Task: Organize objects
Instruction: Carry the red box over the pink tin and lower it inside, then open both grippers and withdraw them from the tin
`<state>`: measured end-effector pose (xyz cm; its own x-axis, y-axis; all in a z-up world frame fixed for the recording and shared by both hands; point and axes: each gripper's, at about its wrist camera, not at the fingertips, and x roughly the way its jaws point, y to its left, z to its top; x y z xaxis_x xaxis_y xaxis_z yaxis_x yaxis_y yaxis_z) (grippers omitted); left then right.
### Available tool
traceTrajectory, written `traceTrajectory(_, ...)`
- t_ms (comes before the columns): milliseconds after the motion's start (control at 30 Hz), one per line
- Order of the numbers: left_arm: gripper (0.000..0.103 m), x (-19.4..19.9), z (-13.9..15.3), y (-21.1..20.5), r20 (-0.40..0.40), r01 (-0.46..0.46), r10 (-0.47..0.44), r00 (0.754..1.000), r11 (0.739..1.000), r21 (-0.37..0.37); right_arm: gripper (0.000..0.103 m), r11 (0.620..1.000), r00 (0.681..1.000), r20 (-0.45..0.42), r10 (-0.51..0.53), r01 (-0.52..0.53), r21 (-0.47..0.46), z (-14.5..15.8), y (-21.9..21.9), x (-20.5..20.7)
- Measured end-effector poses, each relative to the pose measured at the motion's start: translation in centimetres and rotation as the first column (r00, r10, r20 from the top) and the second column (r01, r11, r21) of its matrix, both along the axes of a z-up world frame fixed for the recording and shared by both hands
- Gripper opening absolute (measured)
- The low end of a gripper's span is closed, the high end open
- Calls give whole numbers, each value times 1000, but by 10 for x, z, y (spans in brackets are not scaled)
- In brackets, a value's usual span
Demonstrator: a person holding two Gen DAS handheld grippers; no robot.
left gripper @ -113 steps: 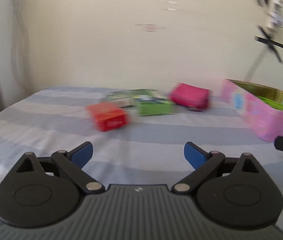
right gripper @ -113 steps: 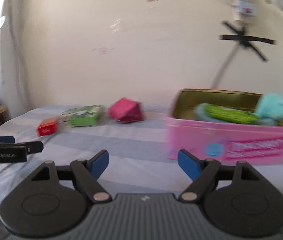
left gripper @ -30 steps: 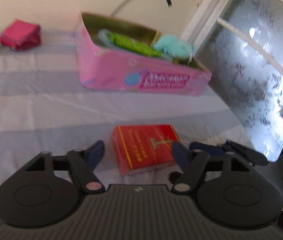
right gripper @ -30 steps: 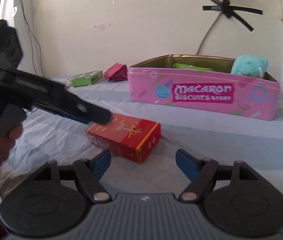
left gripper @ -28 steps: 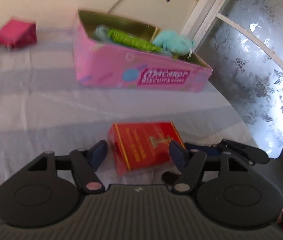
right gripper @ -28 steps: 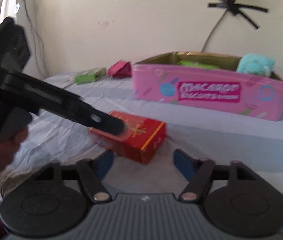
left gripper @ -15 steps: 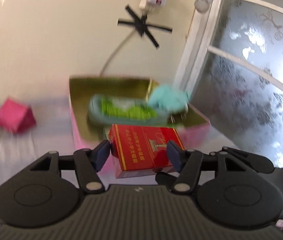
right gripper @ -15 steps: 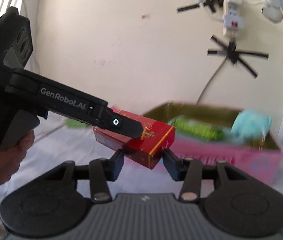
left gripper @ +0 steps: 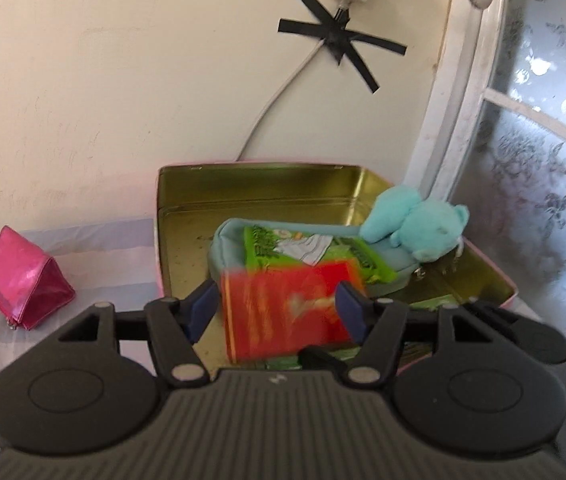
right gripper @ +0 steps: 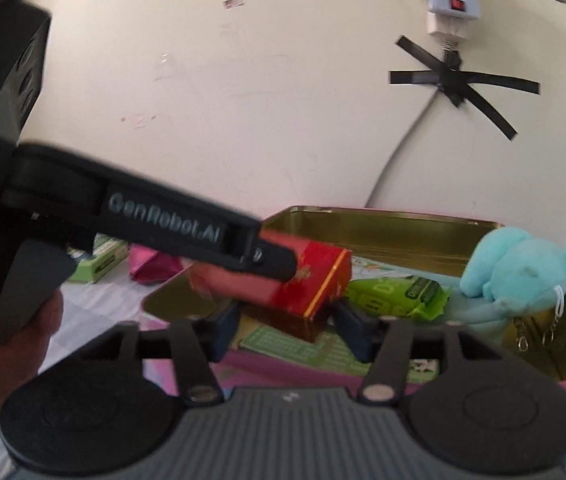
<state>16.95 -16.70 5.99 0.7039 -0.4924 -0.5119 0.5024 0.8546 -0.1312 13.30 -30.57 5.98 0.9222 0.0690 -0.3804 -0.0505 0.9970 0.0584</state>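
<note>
A red box (left gripper: 283, 312) hangs blurred over the open pink biscuit tin (left gripper: 243, 168), between the fingers of both grippers. My left gripper (left gripper: 277, 308) has its jaws opening, with a gap showing between its left pad and the box. From the right wrist view the red box (right gripper: 311, 280) sits tilted above the tin (right gripper: 383, 214). My right gripper (right gripper: 287, 322) has its jaws opening too, both pads standing off the box's lower corner. A left gripper finger (right gripper: 275, 264) lies across the box top. The tin holds a teal plush bear (right gripper: 519, 272) and a green packet (right gripper: 395, 292).
A shiny pink pouch (left gripper: 23, 284) lies on the striped bed sheet left of the tin, with a green box (right gripper: 99, 260) further left. A wall with a taped cable (left gripper: 283, 92) stands right behind the tin. A frosted window (left gripper: 543, 160) is on the right.
Both grippers closed on the red box, lifted it off the sheet and carried it over the tin. Since half a second ago both sets of jaws have widened off it.
</note>
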Motion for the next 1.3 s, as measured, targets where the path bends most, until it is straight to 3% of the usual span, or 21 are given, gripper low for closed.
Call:
traceTrajectory(100, 82, -12, 3, 3, 52, -24, 23, 998, 999, 21, 62, 1000, 1000, 6, -8, 8, 22, 4, -5, -10)
traceTrajectory(367, 82, -61, 15, 19, 104, -74, 70, 992, 997, 31, 67, 986, 992, 57, -112, 103, 133, 8, -10, -71)
traceTrajectory(633, 83, -108, 0, 25, 111, -102, 93, 989, 992, 74, 67, 926, 956, 81, -281, 248, 286, -6, -16, -130)
traceTrajectory(800, 84, -118, -18, 29, 99, -127, 116, 988, 985, 115, 67, 911, 928, 105, -357, 321, 259, -15, -3, -145)
traceTrajectory(967, 86, -119, -33, 39, 74, -159, 150, 986, 978, 132, 68, 913, 942, 60, -330, 303, 273, -18, -1, -137)
traceTrajectory(1300, 90, -115, -49, 48, 114, -220, 203, 972, 962, 159, 70, 913, 946, 50, -319, 293, 283, -22, -4, -134)
